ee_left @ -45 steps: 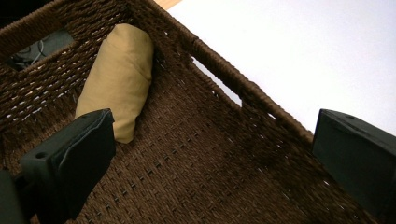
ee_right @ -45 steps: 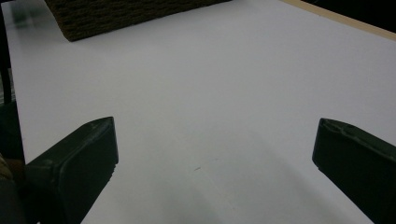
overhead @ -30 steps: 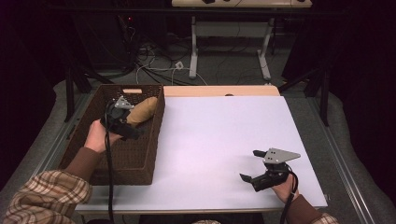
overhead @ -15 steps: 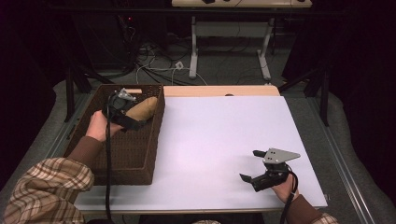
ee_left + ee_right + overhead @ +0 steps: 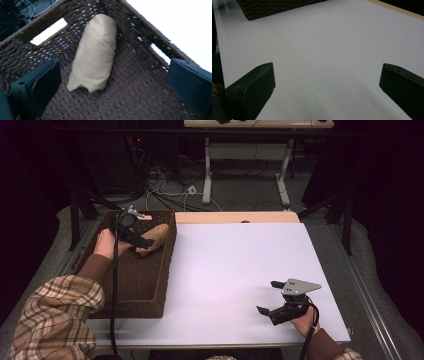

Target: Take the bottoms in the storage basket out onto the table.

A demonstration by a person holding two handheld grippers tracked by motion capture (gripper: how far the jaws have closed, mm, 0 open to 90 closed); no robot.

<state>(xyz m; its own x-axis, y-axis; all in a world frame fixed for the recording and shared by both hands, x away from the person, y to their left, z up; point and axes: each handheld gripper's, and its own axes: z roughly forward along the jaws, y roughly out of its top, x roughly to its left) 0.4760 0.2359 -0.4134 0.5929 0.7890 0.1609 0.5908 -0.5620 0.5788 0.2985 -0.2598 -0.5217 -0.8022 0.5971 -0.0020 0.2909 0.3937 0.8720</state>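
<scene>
A tan rolled cloth [image 5: 156, 235] lies inside a dark brown wicker basket [image 5: 168, 270] at the table's left, against its far right corner. My left gripper [image 5: 145, 231] hovers over the basket beside the roll, open. In the left gripper view the cloth [image 5: 96, 55] rests on the basket floor [image 5: 140, 90] just ahead of the wide-apart jaws, touching neither. My right gripper [image 5: 267, 296] hangs open above the white table [image 5: 235, 250] near its front right, nothing between its jaws [image 5: 327, 68].
A wooden strip [image 5: 235, 217] runs along the table's far edge. The basket's near corner [image 5: 274, 8] lies far ahead in the right gripper view. Desk legs and cables [image 5: 200, 190] stand on the floor beyond the table.
My left hand and gripper have shifted toward the far end of the basket. The cloth roll has stayed in its corner. The right gripper has not moved.
</scene>
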